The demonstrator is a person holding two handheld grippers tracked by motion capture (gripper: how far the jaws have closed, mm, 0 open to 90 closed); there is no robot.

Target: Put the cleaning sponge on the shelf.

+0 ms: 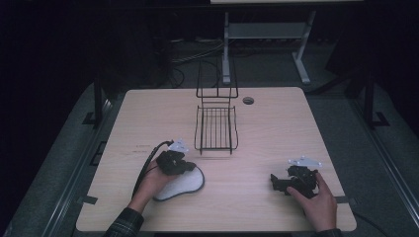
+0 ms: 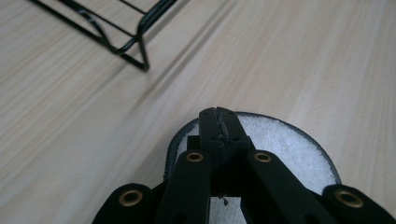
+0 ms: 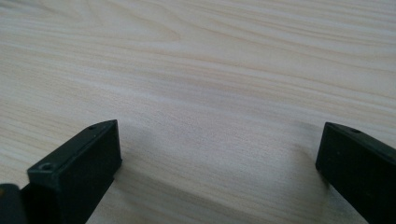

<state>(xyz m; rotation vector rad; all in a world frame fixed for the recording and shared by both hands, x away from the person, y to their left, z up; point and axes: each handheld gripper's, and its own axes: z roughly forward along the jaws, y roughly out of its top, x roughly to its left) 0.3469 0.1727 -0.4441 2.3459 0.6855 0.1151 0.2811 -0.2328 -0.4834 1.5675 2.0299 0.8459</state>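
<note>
item: white round pad with dark rim (image 1: 180, 184), possibly a scouring or polishing pad, lying flat on the tabletop (image 1: 276, 133) at the near left, well short of the black wire rack (image 1: 216, 129) that stands at mid-table.

left hand-held gripper (image 1: 188, 168): over the pad's far left part; in the left gripper view its jaws are pressed together, tips (image 2: 219, 128) above the pad (image 2: 285, 144) near its rim. whether any of the pad's edge is pinched between them cannot be told; no material shows in the seam.

right hand-held gripper (image 1: 276, 183): resting low on the tabletop at the near right, well apart from the pad; its jaws stand wide with only bare wood between them (image 3: 219, 121).

step, as judged: pick-up of the pad, at the grasp stage, not yet lifted.

next move, as judged: confirm a hold on the rim, then raise the pad clear and carry it toward the rack; a flat pad may slip from closed tips, so reopening and taking the edge afresh could be needed.
</note>
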